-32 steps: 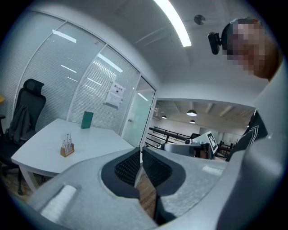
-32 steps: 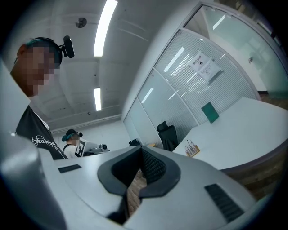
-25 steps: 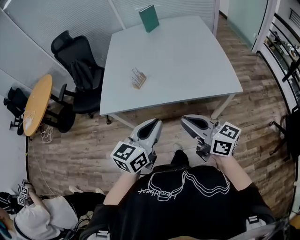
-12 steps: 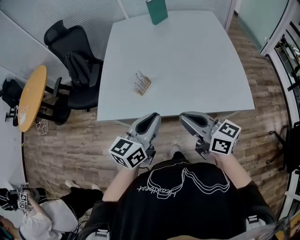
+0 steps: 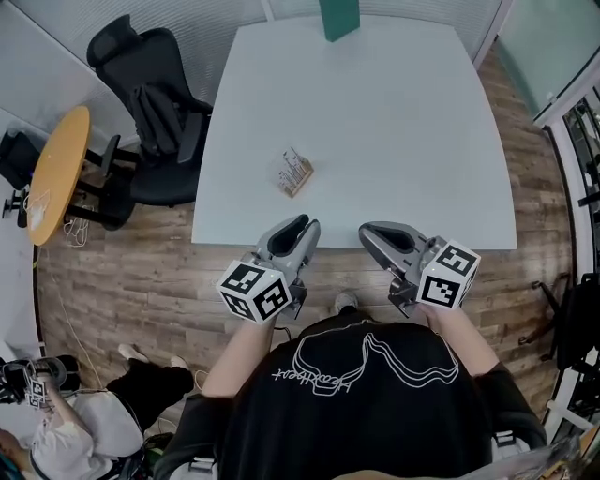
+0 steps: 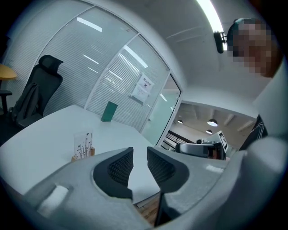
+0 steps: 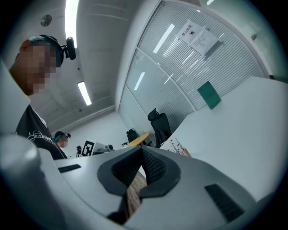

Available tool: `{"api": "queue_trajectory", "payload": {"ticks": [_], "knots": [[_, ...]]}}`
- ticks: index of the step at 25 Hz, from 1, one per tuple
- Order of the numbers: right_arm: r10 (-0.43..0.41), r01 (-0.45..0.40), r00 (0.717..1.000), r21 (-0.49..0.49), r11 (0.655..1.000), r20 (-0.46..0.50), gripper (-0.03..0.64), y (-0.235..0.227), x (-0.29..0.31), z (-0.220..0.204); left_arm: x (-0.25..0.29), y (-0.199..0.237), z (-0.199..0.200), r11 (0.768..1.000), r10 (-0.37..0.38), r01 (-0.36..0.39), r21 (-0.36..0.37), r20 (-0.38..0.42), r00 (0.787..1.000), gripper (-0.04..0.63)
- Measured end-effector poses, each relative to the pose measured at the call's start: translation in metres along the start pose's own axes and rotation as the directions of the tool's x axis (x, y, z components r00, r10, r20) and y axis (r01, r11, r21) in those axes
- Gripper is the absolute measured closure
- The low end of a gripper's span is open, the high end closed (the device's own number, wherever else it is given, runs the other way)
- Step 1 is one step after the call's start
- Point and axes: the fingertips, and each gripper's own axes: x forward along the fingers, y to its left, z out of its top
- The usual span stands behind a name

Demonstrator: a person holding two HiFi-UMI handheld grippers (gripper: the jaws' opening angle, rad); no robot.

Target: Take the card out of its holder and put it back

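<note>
Head view shows the task not yet begun: the card (image 5: 293,166) stands upright in its wooden holder (image 5: 300,182) near the front left part of the white table (image 5: 403,131), well apart from both grippers, which hang short of the table's near edge. Removal and reinsertion both remain to be done. Left gripper (image 6: 140,155) has its jaws opening, with nothing between them. Right gripper (image 7: 141,153) has its jaws closed tip to tip on nothing. The card's print is too small to read in any view, and the slot seating it cannot be made out. A green object (image 5: 337,16) at the far edge is cut off by the frame.
</note>
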Motion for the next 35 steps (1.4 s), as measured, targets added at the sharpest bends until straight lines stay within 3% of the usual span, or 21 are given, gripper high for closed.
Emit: {"api": "queue_trajectory", "payload": {"ticks": [11,18,26,35], "knots": [[0.032,-0.029,0.996,0.026,0.999,-0.089,0.607,-0.023,0.038,0.003,0.007,0.069,0.005,0.992,0.104,-0.104,-0.077,-0.001,0.995,0.473],[0.013,-0.009,0.994,0.034,0.999,-0.11,0.607,-0.041,0.044,0.008,0.02,0.116,0.004,0.988,0.151,-0.152,-0.018,-0.043,0.988,0.468],[0.007,-0.004,0.994,0.028,1.0,-0.105,0.607,-0.055,0.052,0.021,0.036,0.168,-0.017,0.972,0.226,-0.231,-0.046,-0.096,0.969,0.468],[-0.001,0.007,0.992,0.051,0.999,-0.126,0.607,-0.069,0.059,0.017,0.05,0.198,-0.028,0.974,0.228,-0.227,0.016,-0.106,0.968,0.468]]}}
